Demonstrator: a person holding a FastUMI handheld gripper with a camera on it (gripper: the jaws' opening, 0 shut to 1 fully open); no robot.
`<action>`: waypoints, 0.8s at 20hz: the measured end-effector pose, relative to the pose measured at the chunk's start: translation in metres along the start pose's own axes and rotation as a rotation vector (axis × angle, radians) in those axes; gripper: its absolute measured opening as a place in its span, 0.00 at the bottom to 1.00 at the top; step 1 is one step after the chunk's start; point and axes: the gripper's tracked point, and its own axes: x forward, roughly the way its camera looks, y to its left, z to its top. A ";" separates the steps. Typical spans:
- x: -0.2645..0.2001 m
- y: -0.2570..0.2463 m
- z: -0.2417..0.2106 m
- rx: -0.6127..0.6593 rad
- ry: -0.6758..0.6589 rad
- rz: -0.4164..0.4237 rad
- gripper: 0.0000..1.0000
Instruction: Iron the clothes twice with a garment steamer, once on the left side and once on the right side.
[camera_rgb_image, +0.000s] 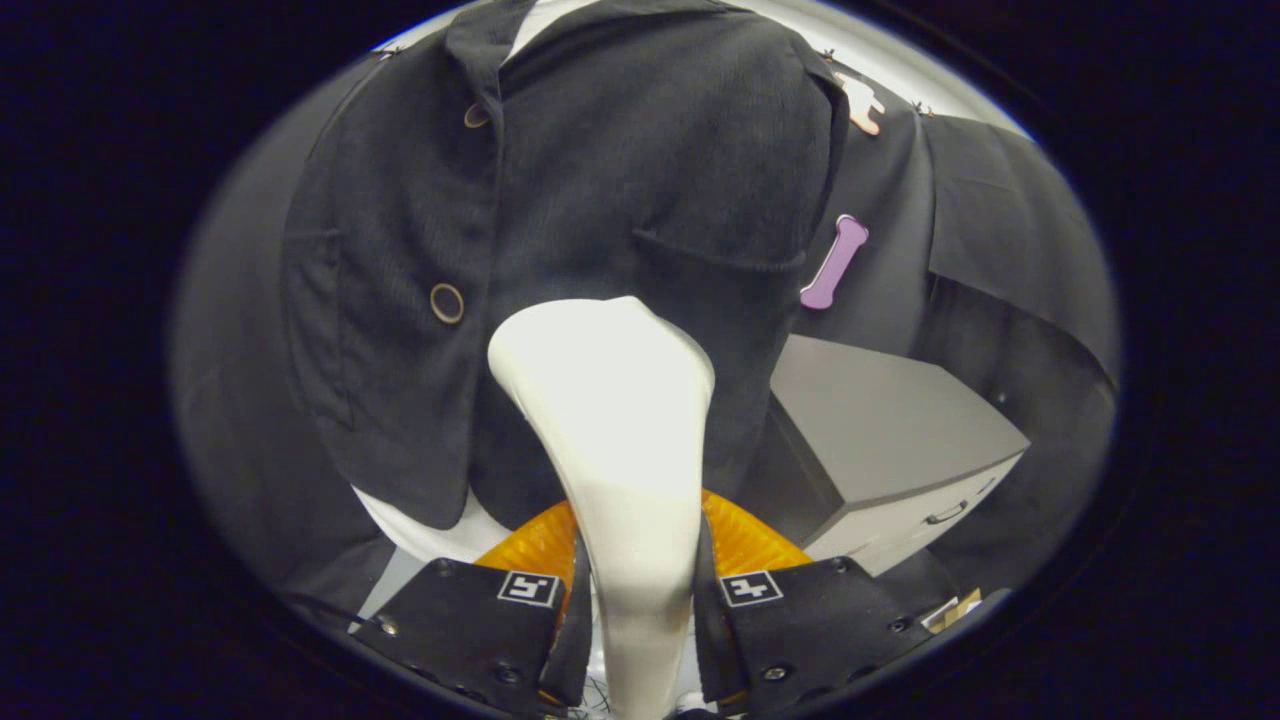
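Note:
A white garment steamer stands up between my fingers, its narrow handle pinched by both and its wide head rising just ahead. My gripper is shut on that handle. The steamer's head rests against the lower middle of a dark corduroy jacket, below its right chest pocket flap. The jacket hangs upright over a white garment, with two ring buttons left of the steamer head. An orange ribbed part of the steamer shows behind the handle, close to my fingers.
A grey cabinet with a drawer handle stands to the right of the jacket, lower down. Black cloth covers the wall behind. The white garment's hem hangs below the jacket on the left.

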 end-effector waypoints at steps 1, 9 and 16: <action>0.001 0.000 -0.005 0.011 0.009 0.011 0.45; -0.006 -0.002 -0.014 0.054 0.043 0.053 0.45; -0.068 -0.024 0.060 0.124 -0.093 0.095 0.45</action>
